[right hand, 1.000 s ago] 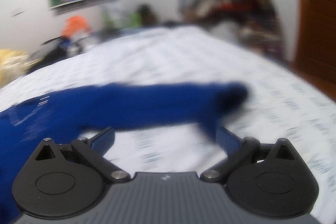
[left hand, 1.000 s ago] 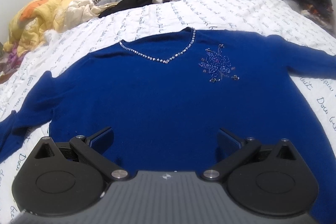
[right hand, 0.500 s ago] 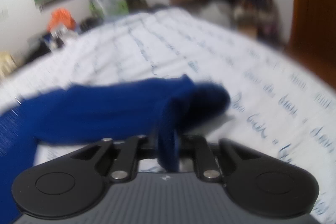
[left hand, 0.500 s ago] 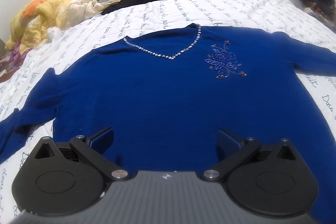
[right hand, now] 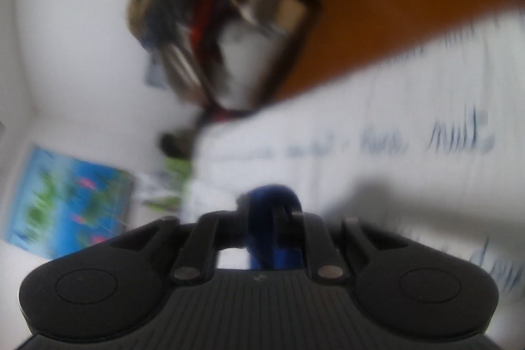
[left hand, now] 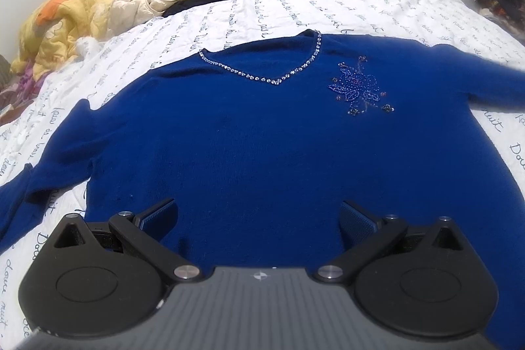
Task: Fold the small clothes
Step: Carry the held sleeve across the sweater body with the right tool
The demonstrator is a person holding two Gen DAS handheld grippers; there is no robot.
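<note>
My left gripper hovers with fingers apart over the hem of the blue sweater, spread flat on the bed. My right gripper pinches its sleeve; next, I think, I lay it across the chest.

The left matte-black plastic two-finger tool has two rounded, fan-shaped side plates, each with a shallow moulded disc and a triangular cut-out, flanking a grey ribbed centre housing marked with a small white emblem. Slim black link bars carry silver round-headed screws, and the fingers end in blue ridged pads. The right tool, of the same black and grey build, shows the same silver screws, though blurred.
</note>
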